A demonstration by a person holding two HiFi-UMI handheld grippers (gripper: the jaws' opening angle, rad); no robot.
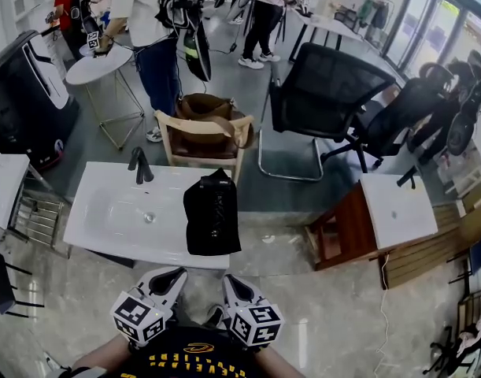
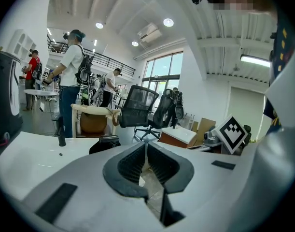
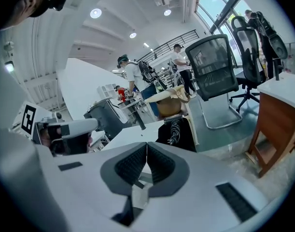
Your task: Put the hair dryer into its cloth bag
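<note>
Jaws ribbed, closed; black cloth bag (image 1: 212, 215) lies limp.

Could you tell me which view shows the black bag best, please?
The head view: the whole black bag lies unobstructed on the white counter. The right gripper view shows its near part; the left gripper view only a sliver.

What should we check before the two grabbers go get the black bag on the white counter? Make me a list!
1. Left gripper empty: ok, jaws together on nothing.
2. Right gripper empty: ok, jaws together on nothing.
3. Jaws open for grabbing: not ok.
4. Black bag on the white counter, apart from both grippers: ok.
5. Hair dryer spotted: cannot tell; only a coiled cord shows at the bag.
6. Bag's mouth open: cannot tell.
</note>
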